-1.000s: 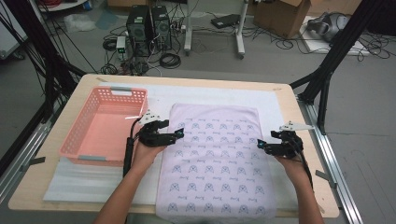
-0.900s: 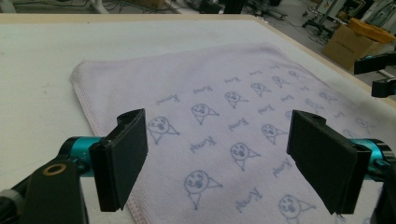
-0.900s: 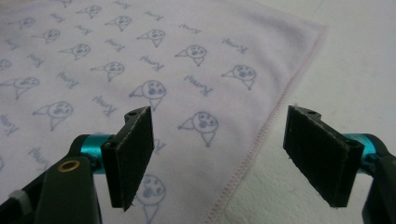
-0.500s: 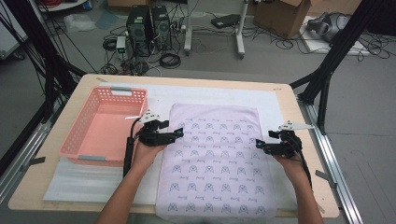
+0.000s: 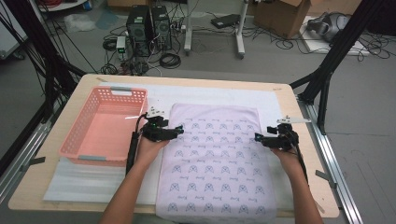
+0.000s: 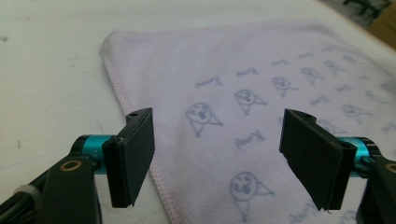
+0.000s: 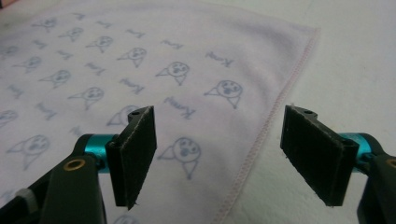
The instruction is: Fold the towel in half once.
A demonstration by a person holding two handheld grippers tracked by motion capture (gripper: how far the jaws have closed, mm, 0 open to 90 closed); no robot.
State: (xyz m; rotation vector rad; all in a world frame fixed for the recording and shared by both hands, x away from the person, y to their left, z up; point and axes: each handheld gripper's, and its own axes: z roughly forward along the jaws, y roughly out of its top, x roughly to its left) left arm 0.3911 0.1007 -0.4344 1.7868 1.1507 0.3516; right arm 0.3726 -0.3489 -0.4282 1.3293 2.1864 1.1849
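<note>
The left gripper (image 5: 179,132) and right gripper (image 5: 257,138) hover over the towel's (image 5: 215,163) side edges, jaws apart and just closing a little, probably not touching it.

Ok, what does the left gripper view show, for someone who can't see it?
Two open black jaws of the left gripper hover over the stitched edge of a pale lilac cloth printed with little blue faces, which lies flat on a white table cover.
</note>
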